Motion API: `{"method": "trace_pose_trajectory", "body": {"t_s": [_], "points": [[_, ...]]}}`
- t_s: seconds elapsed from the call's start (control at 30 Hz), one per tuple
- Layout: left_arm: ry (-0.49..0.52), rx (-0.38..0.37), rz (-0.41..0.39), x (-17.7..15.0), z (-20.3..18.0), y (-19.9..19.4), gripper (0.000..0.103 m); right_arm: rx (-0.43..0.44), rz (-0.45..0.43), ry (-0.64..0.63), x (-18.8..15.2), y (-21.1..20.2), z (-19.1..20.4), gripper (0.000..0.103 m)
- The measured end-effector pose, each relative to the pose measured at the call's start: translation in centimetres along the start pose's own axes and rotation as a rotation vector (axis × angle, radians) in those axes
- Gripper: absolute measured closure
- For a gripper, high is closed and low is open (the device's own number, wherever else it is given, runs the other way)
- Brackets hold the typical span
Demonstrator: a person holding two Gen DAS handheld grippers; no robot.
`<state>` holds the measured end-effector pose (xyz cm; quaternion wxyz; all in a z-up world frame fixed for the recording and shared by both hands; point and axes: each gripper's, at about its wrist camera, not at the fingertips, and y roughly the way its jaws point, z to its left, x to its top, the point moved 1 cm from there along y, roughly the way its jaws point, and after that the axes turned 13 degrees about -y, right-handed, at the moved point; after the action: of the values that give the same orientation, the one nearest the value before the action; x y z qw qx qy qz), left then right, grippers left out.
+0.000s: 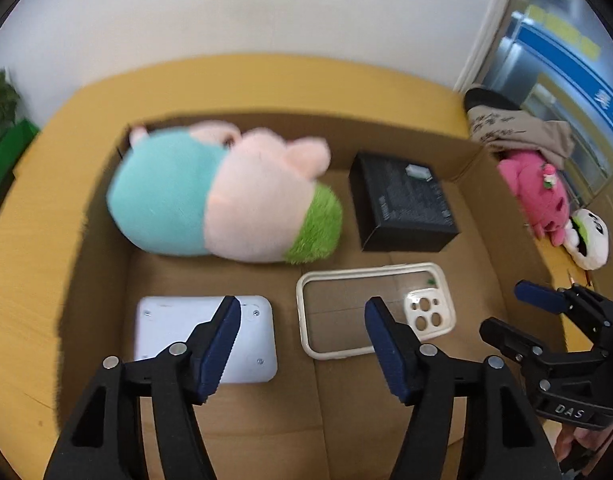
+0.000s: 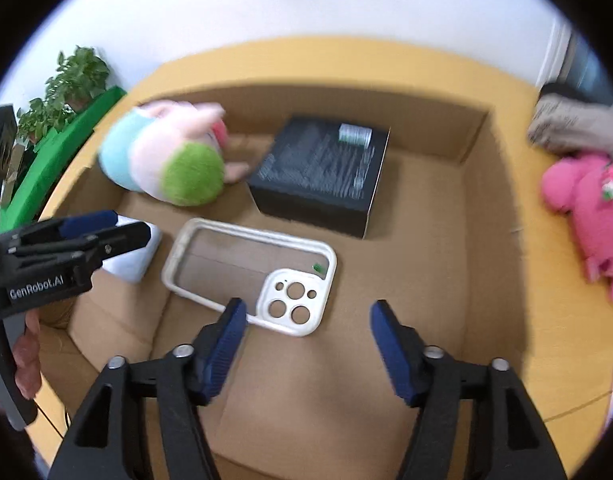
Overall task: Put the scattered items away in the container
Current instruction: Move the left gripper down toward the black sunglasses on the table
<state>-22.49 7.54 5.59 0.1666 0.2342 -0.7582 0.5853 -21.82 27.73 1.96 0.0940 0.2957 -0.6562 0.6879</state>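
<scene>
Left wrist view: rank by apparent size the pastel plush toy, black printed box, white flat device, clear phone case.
1. Pastel plush toy in teal, pink and green, clearly largest.
2. Black printed box, white flat device and clear cream-rimmed phone case look similar; the device is partly hidden by a finger, and nearness varies, so no ranking.

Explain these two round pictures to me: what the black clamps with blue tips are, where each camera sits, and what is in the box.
The clamps are hand-held grippers, one in each of a person's hands, each with a fisheye camera looking along its two fingers. One picture is from the left gripper, the other from the right gripper. Both stand open and hold nothing, hovering over a cardboard box on a yellow table. Inside the box lie a pastel plush toy, a black box, a clear phone case and a white device. Beside the box, on the table, a pink plush and a white plush are not yet packed.
</scene>
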Motion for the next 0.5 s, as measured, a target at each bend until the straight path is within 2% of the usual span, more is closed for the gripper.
{"method": "trace_pose_trajectory", "body": {"t_s": [0.03, 0.07, 0.1, 0.17, 0.2, 0.33, 0.5], "points": [[0.008, -0.019, -0.04, -0.3, -0.2, -1.5, 0.03, -0.015, -0.042, -0.003, -0.5, -1.6, 0.5, 0.024], [0.014, -0.059, -0.094, -1.1, -0.2, -3.8, 0.024, -0.029, -0.081, -0.005, -1.1, -3.0, 1.2, 0.024], [0.022, -0.11, -0.156, -2.2, -0.2, -6.5, 0.012, -0.047, -0.119, -0.008, -1.7, -4.5, 1.8, 0.024], [0.027, -0.144, -0.246, -3.9, -0.3, -10.0, 0.0, -0.081, -0.182, -0.003, -3.3, -6.9, 3.0, 0.024], [0.038, -0.153, -0.296, -5.1, -0.5, -11.9, 0.0, -0.097, -0.206, 0.002, -4.1, -7.7, 3.4, 0.024], [0.107, -0.108, -0.384, -8.0, -1.6, -15.3, 0.0, -0.139, -0.28, 0.028, -6.2, -10.4, 4.8, 0.023], [0.093, -0.124, -0.378, -10.5, -1.0, -17.5, 0.0, -0.164, -0.318, 0.016, -7.6, -13.0, 6.5, 0.024]]}}
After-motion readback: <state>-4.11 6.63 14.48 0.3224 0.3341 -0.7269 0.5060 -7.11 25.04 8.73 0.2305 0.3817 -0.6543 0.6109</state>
